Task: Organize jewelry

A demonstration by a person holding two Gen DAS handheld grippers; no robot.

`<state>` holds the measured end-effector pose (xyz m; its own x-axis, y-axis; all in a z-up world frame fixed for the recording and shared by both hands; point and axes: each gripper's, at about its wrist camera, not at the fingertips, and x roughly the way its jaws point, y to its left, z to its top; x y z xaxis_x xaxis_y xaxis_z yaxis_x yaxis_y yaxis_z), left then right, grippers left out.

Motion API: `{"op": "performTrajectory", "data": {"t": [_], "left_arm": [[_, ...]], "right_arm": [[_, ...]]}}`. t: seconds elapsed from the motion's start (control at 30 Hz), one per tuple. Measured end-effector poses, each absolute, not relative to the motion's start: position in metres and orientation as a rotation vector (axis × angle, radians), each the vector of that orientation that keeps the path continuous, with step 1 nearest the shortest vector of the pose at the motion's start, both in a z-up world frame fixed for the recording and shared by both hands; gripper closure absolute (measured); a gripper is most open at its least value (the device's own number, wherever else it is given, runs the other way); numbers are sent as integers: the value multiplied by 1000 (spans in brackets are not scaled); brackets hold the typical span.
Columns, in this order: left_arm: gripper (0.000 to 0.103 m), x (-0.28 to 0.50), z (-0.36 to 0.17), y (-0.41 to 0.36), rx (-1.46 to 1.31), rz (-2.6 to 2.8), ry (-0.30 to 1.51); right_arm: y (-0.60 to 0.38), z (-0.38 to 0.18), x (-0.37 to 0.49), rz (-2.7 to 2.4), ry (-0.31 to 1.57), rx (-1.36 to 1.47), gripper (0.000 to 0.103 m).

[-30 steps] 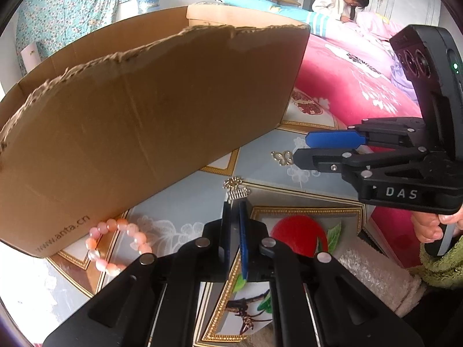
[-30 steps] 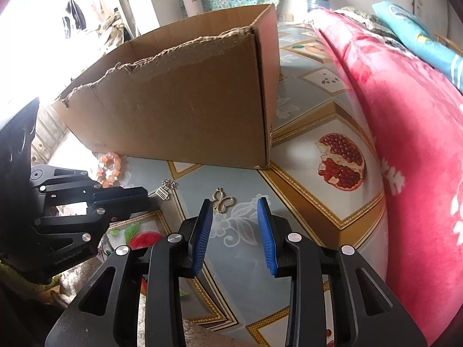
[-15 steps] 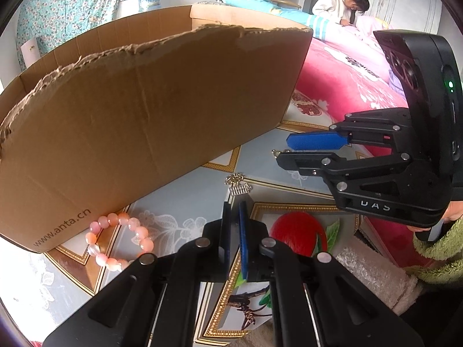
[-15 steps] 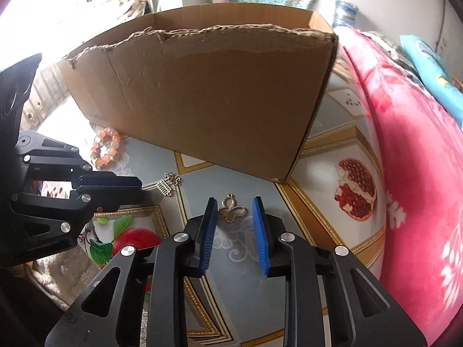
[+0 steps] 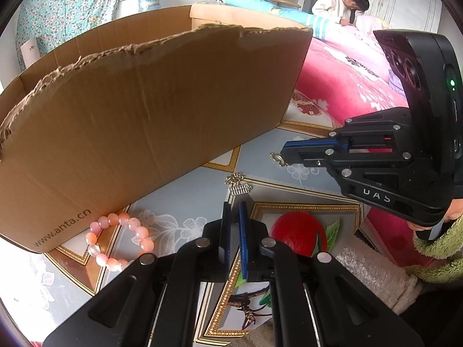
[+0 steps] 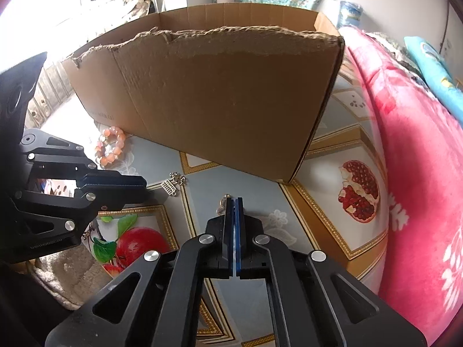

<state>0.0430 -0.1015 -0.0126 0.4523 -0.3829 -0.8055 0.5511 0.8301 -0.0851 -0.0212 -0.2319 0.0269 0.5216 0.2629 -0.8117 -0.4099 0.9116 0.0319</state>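
A gold butterfly-shaped pendant [image 6: 222,206] lies on the patterned cloth, and my right gripper [image 6: 234,201] is shut on it, with part of the pendant sticking out to the left of the blue pads. In the left wrist view the same pendant [image 5: 276,158] shows at the tip of the right gripper [image 5: 285,153]. My left gripper [image 5: 234,206] is shut with nothing in it, just short of a silver charm [image 5: 238,185]. A pink bead bracelet [image 5: 121,240] lies against the front wall of the open cardboard box [image 5: 144,115].
The box [image 6: 231,101] with its torn rim stands right behind the jewelry. A pink blanket [image 6: 419,144] rises at the right. A fuzzy rolled cloth [image 5: 373,271] lies near my right hand. A person [image 5: 341,5] sits far off on the bed.
My right gripper's jaws have come together on the gold pendant, and the gripper has rolled a little. The left gripper has stayed shut and still.
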Motion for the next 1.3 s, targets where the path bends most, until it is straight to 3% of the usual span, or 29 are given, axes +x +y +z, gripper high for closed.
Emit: {"op": "performTrajectory", "data": {"t": [0.43, 0.6, 0.67, 1.3], "left_arm": [[98, 40, 6, -114, 147, -686, 883], [72, 46, 5, -140, 214, -731, 857], [68, 47, 4, -150, 245, -742, 841], [74, 58, -17, -178, 384, -727, 828]], "right_arm": [[-265, 33, -16, 320, 935, -10, 96], [-276, 32, -14, 294, 935, 78, 94], [-279, 32, -14, 290, 932, 88, 93], [-285, 28, -16, 295, 919, 132, 93]]}}
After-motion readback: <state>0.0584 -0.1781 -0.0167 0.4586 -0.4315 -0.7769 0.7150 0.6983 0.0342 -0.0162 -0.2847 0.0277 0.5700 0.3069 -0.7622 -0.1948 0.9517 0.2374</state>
